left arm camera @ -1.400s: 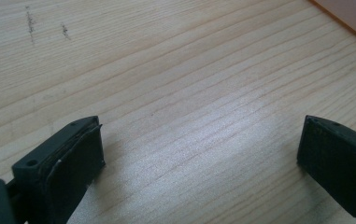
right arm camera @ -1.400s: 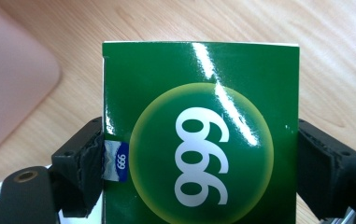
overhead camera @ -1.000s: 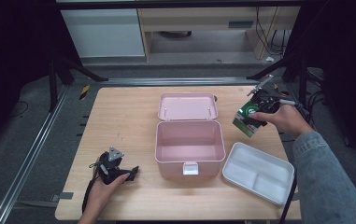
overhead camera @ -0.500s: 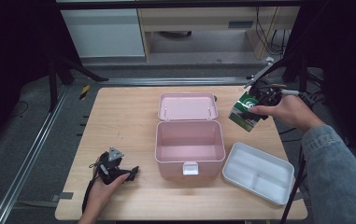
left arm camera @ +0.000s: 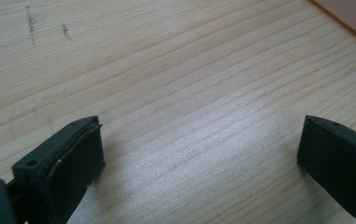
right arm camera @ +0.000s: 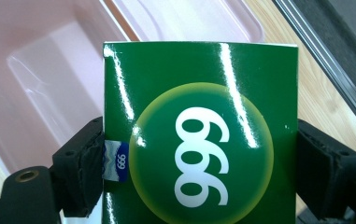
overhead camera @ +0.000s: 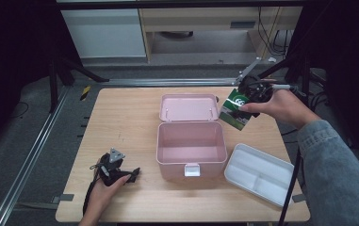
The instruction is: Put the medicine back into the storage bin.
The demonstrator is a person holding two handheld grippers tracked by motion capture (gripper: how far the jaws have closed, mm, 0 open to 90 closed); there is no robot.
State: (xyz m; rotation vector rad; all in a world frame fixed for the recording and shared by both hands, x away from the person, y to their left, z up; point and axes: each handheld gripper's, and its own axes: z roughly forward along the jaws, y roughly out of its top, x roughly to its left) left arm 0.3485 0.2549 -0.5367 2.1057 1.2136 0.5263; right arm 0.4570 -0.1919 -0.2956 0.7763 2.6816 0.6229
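A green box [overhead camera: 234, 112] with a white "999" on a yellow-green disc [right arm camera: 199, 135] hangs in the air, and my right gripper [overhead camera: 251, 96] is shut on its two sides. It hovers by the right rear corner of an open pink storage box [overhead camera: 191, 143], whose lid [overhead camera: 188, 107] lies back flat behind it. In the right gripper view the pink box's hollow [right arm camera: 49, 70] lies below the green box. My left gripper [overhead camera: 120, 172] rests on the table at the front left, and its jaws [left arm camera: 199, 158] stand wide open over bare wood.
A white divided tray [overhead camera: 259, 174] lies at the front right of the wooden table [overhead camera: 125, 113]. Beyond the table's far edge run a metal rail [overhead camera: 167, 81] and dark stand legs. A rail also runs along the left side.
My right gripper has lifted the green box and carried it left, toward the pink box's rear corner. The left gripper has stayed put.
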